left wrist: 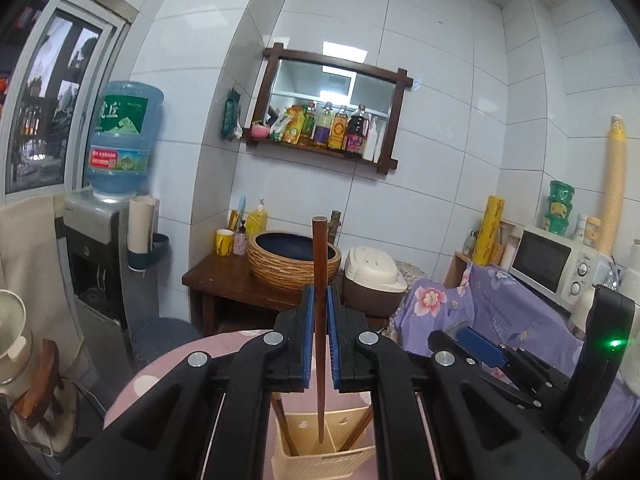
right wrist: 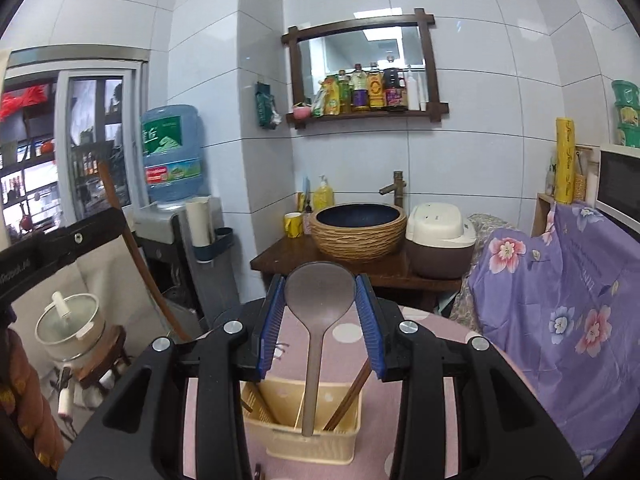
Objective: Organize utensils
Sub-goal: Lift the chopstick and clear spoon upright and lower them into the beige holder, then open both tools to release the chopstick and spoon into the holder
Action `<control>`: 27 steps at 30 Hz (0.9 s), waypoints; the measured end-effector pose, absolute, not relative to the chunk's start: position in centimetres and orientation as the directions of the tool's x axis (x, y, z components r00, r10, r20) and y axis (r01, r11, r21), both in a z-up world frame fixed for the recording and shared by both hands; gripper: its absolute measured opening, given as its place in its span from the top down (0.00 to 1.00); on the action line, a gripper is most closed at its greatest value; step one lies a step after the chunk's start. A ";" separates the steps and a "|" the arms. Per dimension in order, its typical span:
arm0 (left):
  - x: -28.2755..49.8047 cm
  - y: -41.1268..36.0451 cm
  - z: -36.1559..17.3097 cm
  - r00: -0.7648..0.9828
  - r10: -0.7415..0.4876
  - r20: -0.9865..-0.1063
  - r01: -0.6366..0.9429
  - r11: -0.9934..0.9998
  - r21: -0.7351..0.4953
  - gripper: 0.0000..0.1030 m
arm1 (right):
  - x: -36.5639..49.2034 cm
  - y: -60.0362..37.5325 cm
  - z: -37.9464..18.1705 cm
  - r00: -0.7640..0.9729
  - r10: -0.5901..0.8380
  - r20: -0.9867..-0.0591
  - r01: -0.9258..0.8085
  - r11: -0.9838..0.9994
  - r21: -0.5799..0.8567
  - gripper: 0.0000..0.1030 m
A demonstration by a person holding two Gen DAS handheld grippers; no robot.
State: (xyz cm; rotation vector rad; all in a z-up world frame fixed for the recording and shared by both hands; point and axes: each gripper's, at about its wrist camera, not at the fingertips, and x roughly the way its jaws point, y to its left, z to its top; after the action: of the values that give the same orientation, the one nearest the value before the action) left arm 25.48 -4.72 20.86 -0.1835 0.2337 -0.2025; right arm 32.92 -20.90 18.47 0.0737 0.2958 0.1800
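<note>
left gripper (left wrist: 319,320): clamped on brown chopstick (left wrist: 319,280), upright, tip down inside cream utensil holder (left wrist: 320,456) | right gripper (right wrist: 320,320): around grey spoon (right wrist: 318,320), pads flanking bowl, contact unclear, handle in holder (right wrist: 304,444) | right view only: spoon | left view only: gripped chopstick | holder on pink dotted table (right wrist: 432,340)

The right hand-held gripper (right wrist: 320,312) clamps the bowl of a grey-brown rice paddle (right wrist: 316,320) between its blue pads. The paddle's handle drops into a cream utensil holder (right wrist: 304,446). Wooden chopsticks (right wrist: 348,400) lean inside that holder, right of the handle.
</note>
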 end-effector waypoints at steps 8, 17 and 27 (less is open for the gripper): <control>29.2 -6.0 13.6 0.923 -0.196 -0.330 0.134 0.970 -0.201 0.93 | 36.0 -20.2 11.3 0.919 0.146 -0.366 -0.122 0.989 0.086 0.64; 29.8 -6.5 8.0 0.883 -0.204 -0.423 0.129 0.971 -0.199 0.93 | 36.3 -19.8 5.6 0.887 0.126 -0.444 -0.104 0.992 0.072 0.64; 29.8 -6.3 5.7 0.863 -0.204 -0.463 0.124 0.972 -0.198 0.94 | 35.8 -20.6 3.3 0.884 0.133 -0.449 -0.113 0.991 0.070 0.57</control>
State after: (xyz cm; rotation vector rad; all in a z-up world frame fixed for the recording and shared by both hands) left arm 29.82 -6.32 5.67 -0.1640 0.5019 -0.1724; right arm 35.76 -20.59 3.31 0.0427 0.4700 0.1280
